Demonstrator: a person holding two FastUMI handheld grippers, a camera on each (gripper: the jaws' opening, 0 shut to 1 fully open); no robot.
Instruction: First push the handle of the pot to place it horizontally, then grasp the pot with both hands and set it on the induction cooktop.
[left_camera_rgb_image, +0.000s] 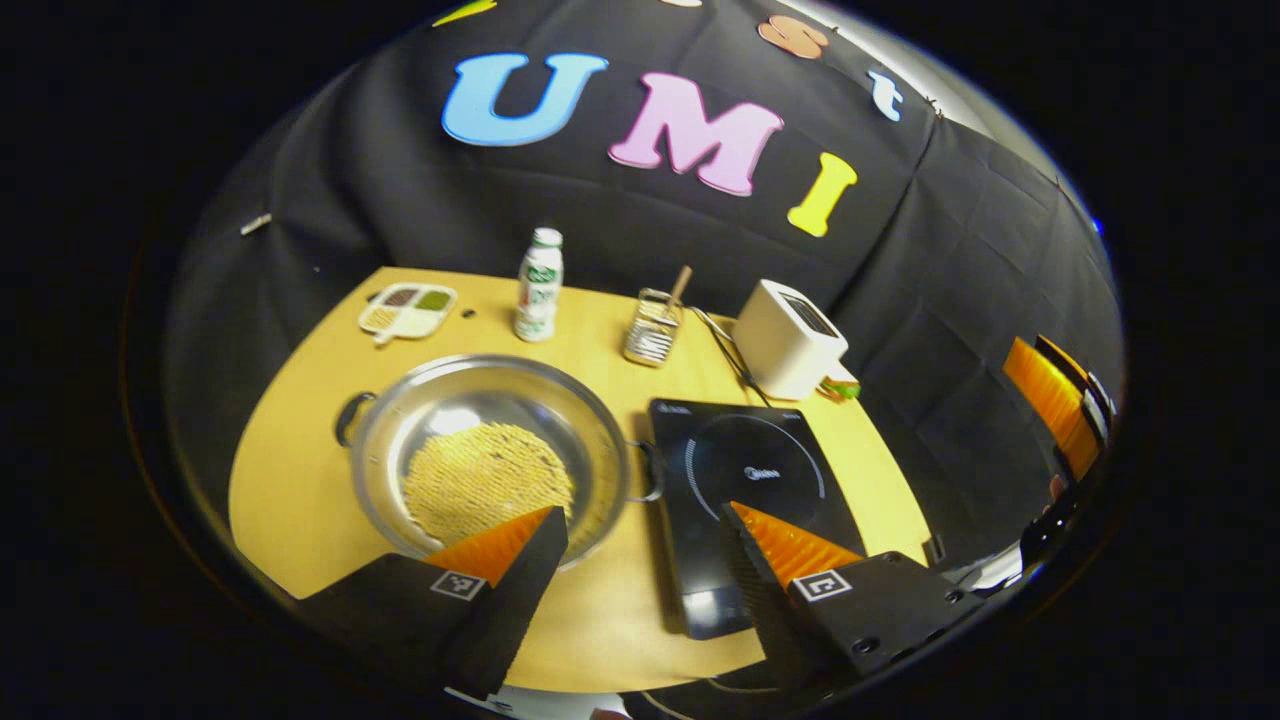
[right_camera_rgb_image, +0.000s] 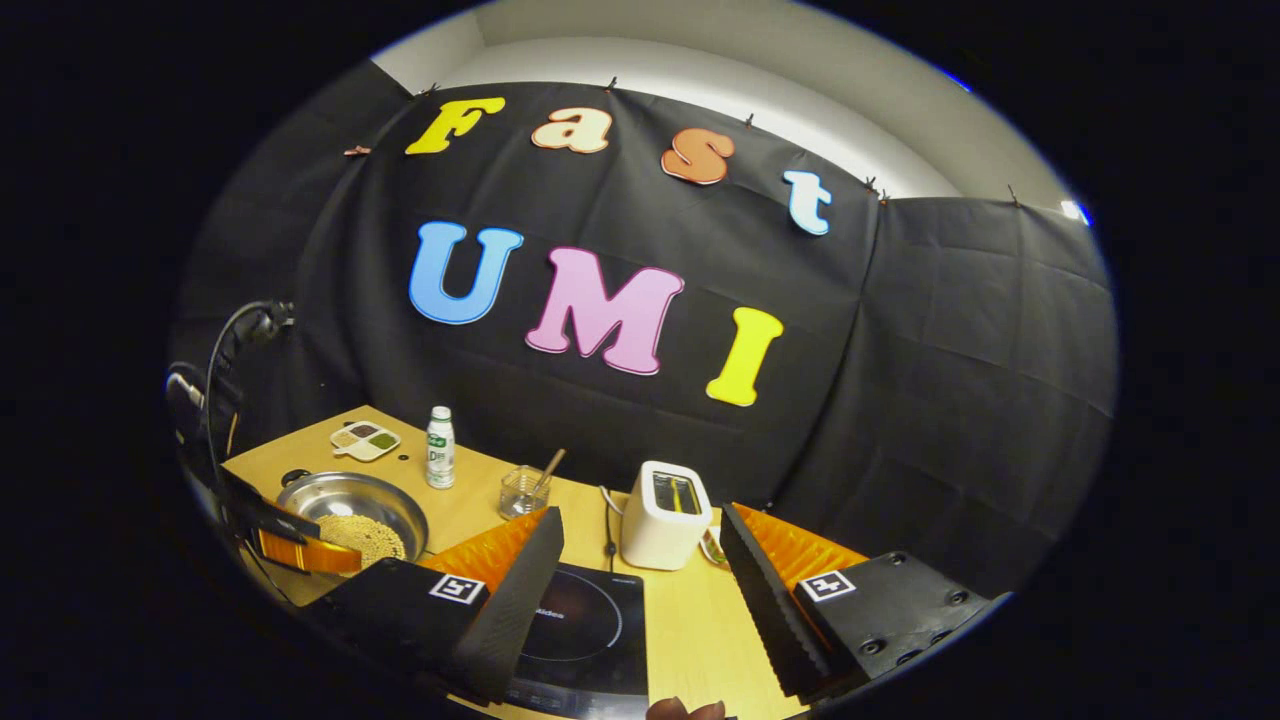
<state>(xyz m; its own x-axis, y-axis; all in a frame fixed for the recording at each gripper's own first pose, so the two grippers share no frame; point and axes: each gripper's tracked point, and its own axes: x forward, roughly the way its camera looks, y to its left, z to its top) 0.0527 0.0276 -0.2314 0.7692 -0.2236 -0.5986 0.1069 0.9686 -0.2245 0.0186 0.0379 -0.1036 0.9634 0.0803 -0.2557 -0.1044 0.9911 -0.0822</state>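
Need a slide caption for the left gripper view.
Open left claw hovering above steel pot of grains, beside the induction cooktop on the wooden table.

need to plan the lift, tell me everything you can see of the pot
The pot is a wide, shallow, shiny metal pan with a dark loop handle on each side, lying left to right. It holds a flat bed of yellowish grains. It sits upright on the wooden table, just left of the induction cooktop. No gripper holds it.

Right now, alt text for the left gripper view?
The left gripper hovers open above a wooden table, over the gap between a steel pot holding yellow grains and a black induction cooktop to its right. Behind stand a bottle, a divided dish, a glass holder and a toaster.
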